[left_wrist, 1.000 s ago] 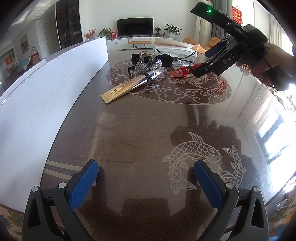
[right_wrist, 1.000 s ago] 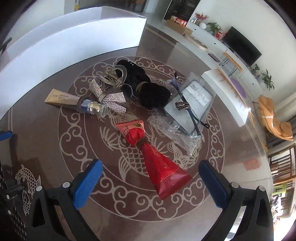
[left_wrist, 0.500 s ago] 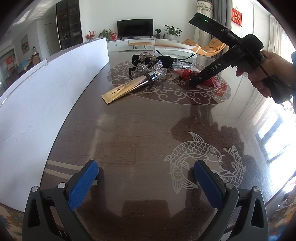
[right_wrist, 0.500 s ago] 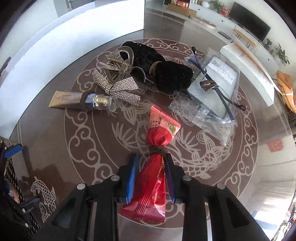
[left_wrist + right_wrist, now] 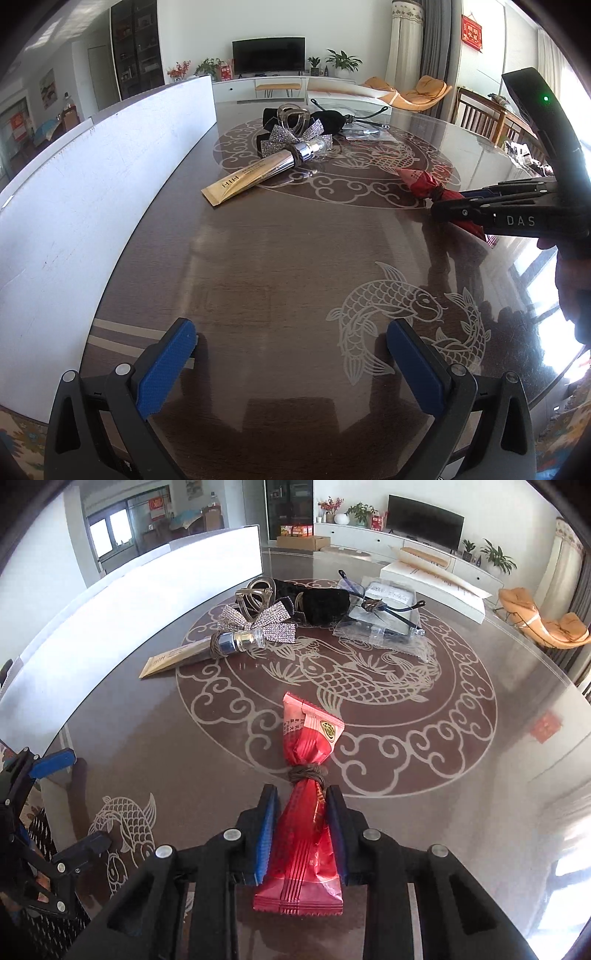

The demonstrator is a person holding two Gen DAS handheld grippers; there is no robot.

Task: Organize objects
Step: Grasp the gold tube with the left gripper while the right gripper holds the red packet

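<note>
My right gripper (image 5: 301,805) is shut on a red snack packet (image 5: 308,753) with a hair tie around its middle, held just above the table; in the left wrist view it (image 5: 439,212) grips the packet (image 5: 421,181) at the right. My left gripper (image 5: 291,354) is open and empty over the near table edge. A gold cosmetic tube (image 5: 258,173) (image 5: 177,657), a rhinestone bow (image 5: 258,624), a clear hair claw (image 5: 256,594), a black pouch (image 5: 325,602) and a clear bag with glasses (image 5: 384,616) lie at the table's far part.
The dark glass table (image 5: 277,258) has fish and cloud patterns. A white board (image 5: 92,177) stands along its left side. A white box (image 5: 432,583) lies at the far edge. A chair (image 5: 476,110) stands at the far right.
My right gripper has lifted the red packet and pulled it back toward the near right, away from the pile. The left gripper has not moved.
</note>
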